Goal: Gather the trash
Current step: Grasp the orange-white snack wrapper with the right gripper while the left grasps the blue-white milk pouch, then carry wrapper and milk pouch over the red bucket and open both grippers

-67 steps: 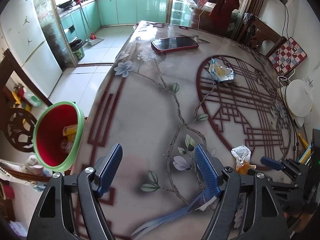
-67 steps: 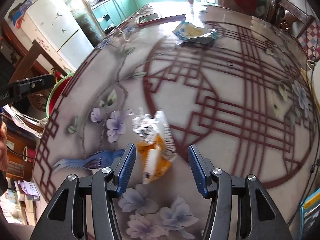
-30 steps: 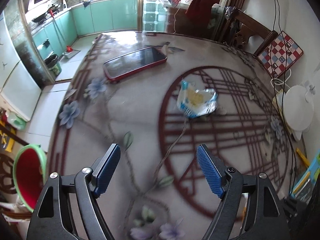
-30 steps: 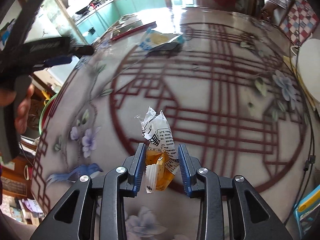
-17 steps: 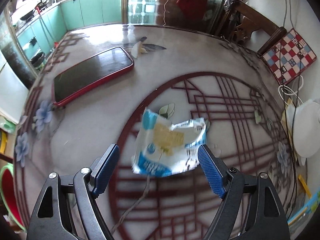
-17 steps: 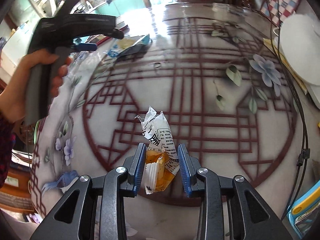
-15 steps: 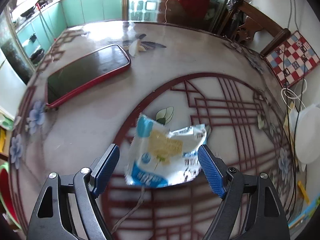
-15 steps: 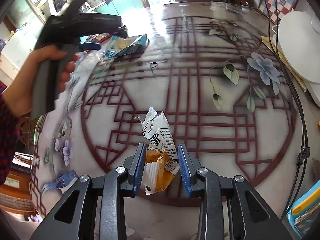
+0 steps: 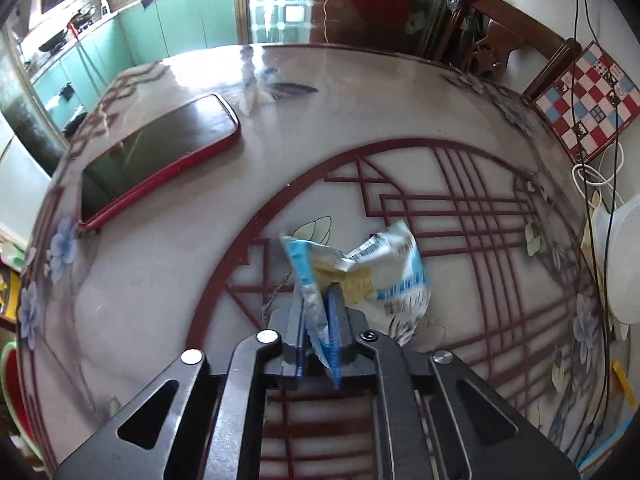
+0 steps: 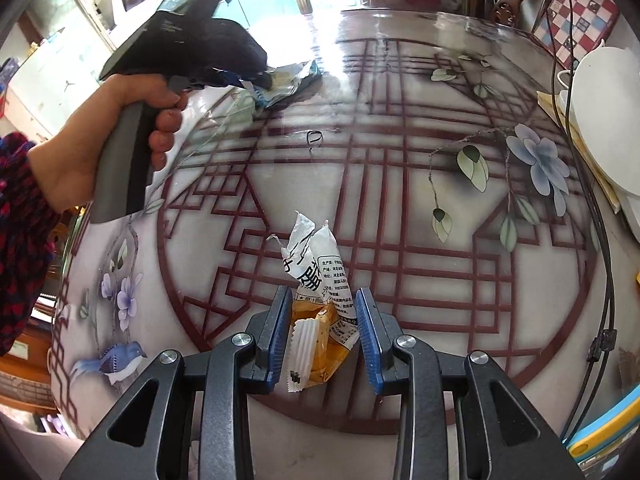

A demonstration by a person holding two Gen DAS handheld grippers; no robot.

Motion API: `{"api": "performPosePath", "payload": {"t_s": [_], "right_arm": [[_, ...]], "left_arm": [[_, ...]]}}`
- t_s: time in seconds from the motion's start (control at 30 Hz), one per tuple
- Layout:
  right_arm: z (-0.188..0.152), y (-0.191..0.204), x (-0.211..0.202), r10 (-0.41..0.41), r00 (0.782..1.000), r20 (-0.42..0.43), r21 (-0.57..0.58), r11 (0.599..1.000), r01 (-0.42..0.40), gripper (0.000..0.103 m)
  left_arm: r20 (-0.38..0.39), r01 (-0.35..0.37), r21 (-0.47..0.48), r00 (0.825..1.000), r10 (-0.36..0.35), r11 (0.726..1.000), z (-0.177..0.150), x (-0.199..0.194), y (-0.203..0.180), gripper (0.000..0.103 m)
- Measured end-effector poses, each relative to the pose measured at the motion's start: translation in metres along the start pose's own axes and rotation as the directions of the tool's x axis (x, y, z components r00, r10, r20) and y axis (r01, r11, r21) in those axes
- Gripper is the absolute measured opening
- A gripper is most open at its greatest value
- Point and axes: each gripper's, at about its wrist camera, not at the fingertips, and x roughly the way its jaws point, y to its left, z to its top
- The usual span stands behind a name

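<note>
Left hand-held gripper (image 9: 318, 320), tilted steeply down, pinches blue wrapper (image 9: 384, 276).

Blue-white-yellow wrapper (image 9: 384, 276), orange-white wrapper (image 10: 320, 300). Pale table (image 9: 160, 272) w/ dark-red lattice, blue flowers; phone (image 9: 156, 160) in red case. Red-navy patterned sleeve (image 10: 20, 216), blue gripper pads (image 10: 366, 336).

1. Setting: a home, a dining area open to a kitchen.
2. Dining table (image 9: 168, 280) carries a printed lattice-and-flower pattern.
3. Green kitchen cabinets (image 9: 176, 28) line the room behind.
4. A carved wooden chair (image 9: 516, 40) stands by the table.
5. A phone (image 9: 156, 164) lies on the tabletop.
</note>
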Motion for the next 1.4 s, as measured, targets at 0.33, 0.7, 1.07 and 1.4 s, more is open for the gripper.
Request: {"api": "performPosePath", "payload": {"t_s": [0.33,0.7,1.07,1.4], "right_arm": [[-0.006,-0.003,-0.010,0.007,1.000,-0.009,0.081,0.997,-0.006,0.030],[-0.007,0.017,-0.029,-0.013,1.000,0.026,0.048,0.999,0.012,0.030],[-0.010,0.038,-0.040,-0.015,0.998,0.055,0.036,0.999,0.013,0.030],[-0.008,0.052,-0.047,-0.015,0.997,0.075,0.016,1.000,0.014,0.030]], "left_arm": [[0.060,-0.010,0.084,0.998,0.005,0.996,-0.063,-0.069,0.009,0.003],[0.004,-0.001,0.050,1.000,0.001,0.999,-0.122,-0.115,0.039,0.003],[-0.003,0.006,0.041,1.000,-0.006,0.999,-0.152,-0.137,0.050,0.003],[0.001,0.001,0.040,1.000,-0.001,0.999,-0.161,-0.146,0.065,0.003]]}}
